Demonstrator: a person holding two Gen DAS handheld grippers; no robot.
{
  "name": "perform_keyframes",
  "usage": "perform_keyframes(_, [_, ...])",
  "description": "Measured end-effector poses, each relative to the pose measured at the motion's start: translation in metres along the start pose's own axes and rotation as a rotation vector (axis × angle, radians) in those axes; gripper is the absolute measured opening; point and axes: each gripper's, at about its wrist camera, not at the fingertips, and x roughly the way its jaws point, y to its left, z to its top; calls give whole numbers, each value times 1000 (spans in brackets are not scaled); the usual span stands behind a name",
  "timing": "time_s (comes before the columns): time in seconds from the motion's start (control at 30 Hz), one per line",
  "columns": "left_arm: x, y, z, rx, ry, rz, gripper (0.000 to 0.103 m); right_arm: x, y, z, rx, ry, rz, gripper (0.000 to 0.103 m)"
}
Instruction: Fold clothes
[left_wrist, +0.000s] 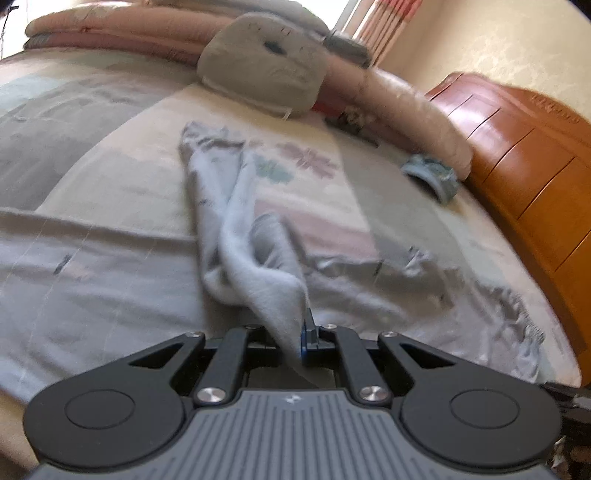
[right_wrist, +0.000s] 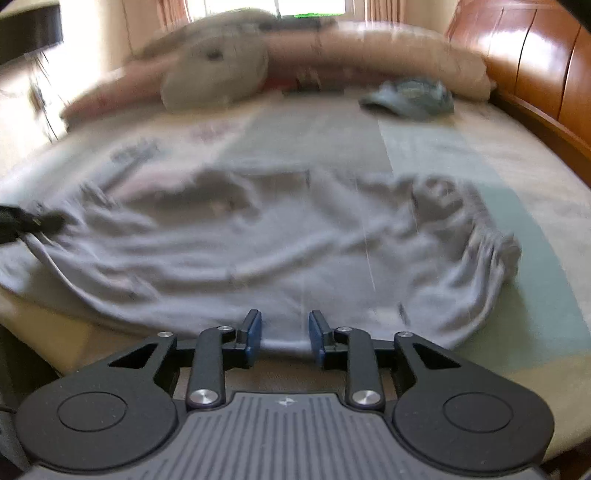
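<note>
On the bed (left_wrist: 92, 258), near its front edge, a grey garment (right_wrist: 258, 236) is spread flat, well short of the pillow (left_wrist: 258, 77). Left gripper (left_wrist: 301, 343) is clamped on a bunched fold of the garment, pads nearly together. Right gripper (right_wrist: 284, 338) is seen with jaws apart, hem edge between the pads but not pressed. Risk, as judged: if the left grip is eased, the fold drops crooked; the right side, unheld, could be dragged and wrinkled. Long axis is judged to run side to side along the bed's front edge; which end is the collar cannot be told through blur. A cap (right_wrist: 410, 98) is left beside the pillow.
</note>
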Motion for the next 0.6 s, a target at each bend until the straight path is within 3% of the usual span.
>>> perform_keyframes(0.13, [-9,8,3,-6,47,23,19,-3,-2,2,-8,1,-7,36])
perform_keyframes(0.37, [-35,10,19,49,56,81,36,-9,0,19,-49,-38,-31,43])
perform_keyframes(0.47, [-43,11,27,75,46,116,37,-2,3,27,-56,-46,-17,44])
perform_keyframes(0.6, [-45,0,44,118,-1,94,46,10,10,39,-63,-53,12,44])
